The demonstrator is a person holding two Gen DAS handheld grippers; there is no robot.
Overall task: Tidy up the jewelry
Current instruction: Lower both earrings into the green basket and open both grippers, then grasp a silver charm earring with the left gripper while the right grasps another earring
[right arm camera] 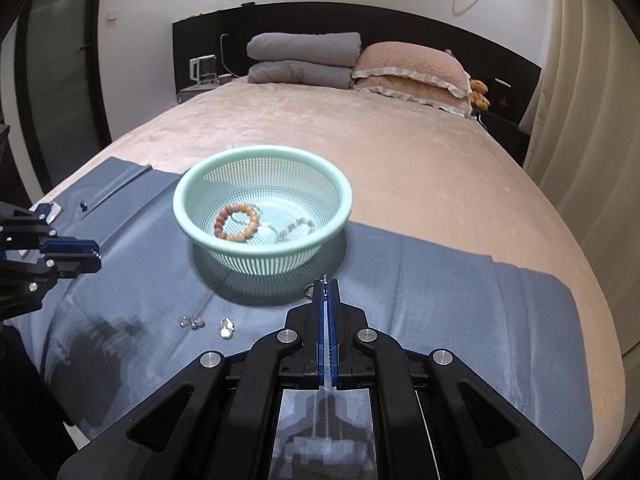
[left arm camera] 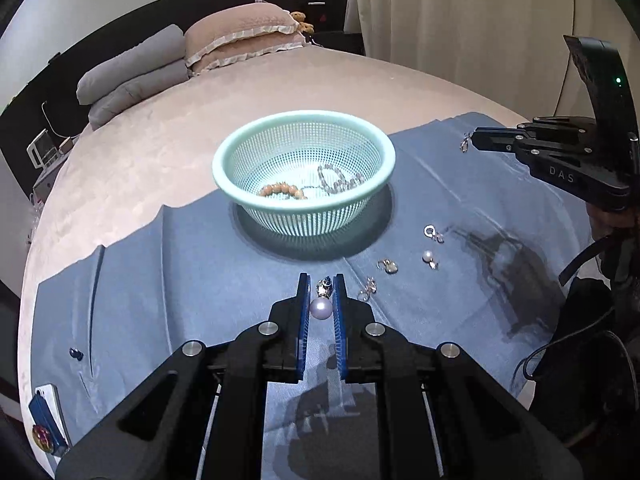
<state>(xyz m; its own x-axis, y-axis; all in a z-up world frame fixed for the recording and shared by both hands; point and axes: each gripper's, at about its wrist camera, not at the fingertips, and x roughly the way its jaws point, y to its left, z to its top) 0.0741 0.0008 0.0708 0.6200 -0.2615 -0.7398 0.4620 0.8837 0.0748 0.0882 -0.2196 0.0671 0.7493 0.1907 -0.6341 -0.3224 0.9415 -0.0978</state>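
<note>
Basket (left arm camera: 224, 160), mint mesh, on the blue cloth (left arm camera: 160, 280) over the bed: we count two pieces already in it, a bead bracelet (right arm camera: 236, 222) at 8 o'clock on its floor and a grey chain (left arm camera: 340, 182) at 4 o'clock. In transit: a pearl earring (left arm camera: 321, 307), pinched between the pads of our left gripper (left arm camera: 322, 292), jaws closed on it, its clasp showing just past the pearl; and a small silver earring (left arm camera: 465, 143), its ring peeking beside the tips of our right gripper (right arm camera: 327, 286), whose jaws are pressed nearly flat together on it. Still loose on the cloth at 5 o'clock of the basket: we count about four small silver pieces, among them a second pearl (left arm camera: 428, 257) and a hoop (left arm camera: 430, 232). A dark stud (left arm camera: 76, 354) lies far off at 8 o'clock; whether it belongs to the set we cannot tell. Judged progress: under halfway. Pose: both grippers point down and forward toward the basket, clear of the cloth, the left at 6 o'clock of it, the right at 3 o'clock in the left view.
</note>
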